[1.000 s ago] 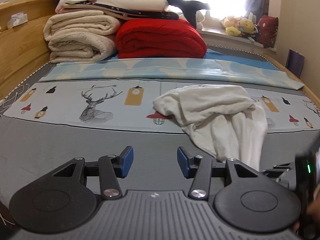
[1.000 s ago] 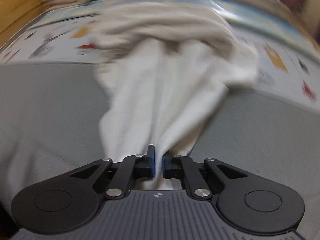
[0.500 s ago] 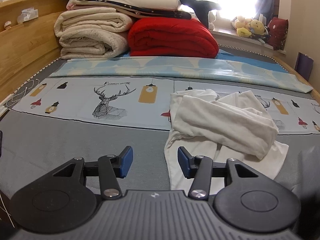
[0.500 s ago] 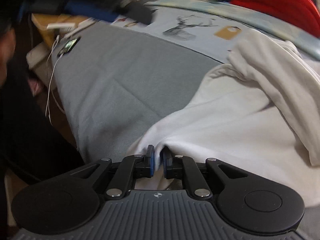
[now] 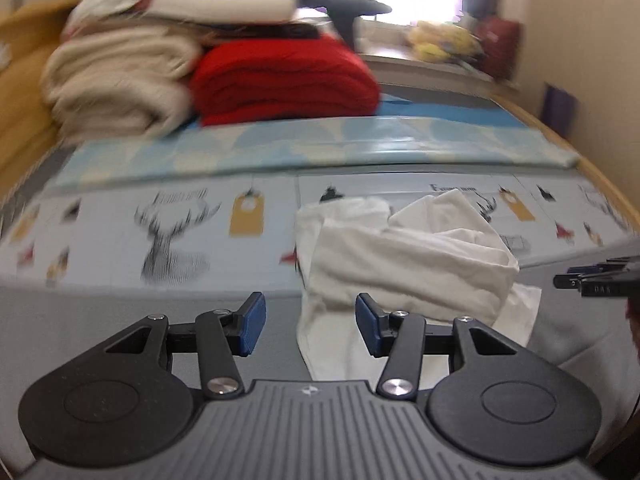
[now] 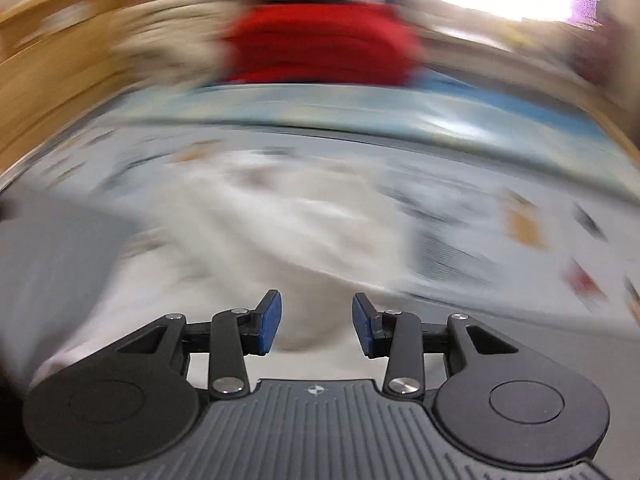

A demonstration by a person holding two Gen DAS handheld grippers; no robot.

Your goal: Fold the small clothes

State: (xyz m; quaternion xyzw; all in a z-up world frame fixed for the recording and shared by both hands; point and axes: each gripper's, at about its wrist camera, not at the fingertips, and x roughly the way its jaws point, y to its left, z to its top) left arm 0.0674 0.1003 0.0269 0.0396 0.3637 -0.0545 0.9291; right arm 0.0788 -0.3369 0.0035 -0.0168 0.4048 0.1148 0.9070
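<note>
Your right gripper has just opened off the white garment, which lies crumpled ahead; your left gripper hovers spread, empty.

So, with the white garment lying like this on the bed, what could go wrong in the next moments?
1. The white garment lies bunched, one layer thrown across the rest; folding it now would likely trap wrinkles.
2. The right claw has just been opening and holds nothing; its view is badly blurred, so a quick new grab may catch the wrong layer.
3. The left claw is open above the garment's near edge and could snag the grey sheet too.
</note>
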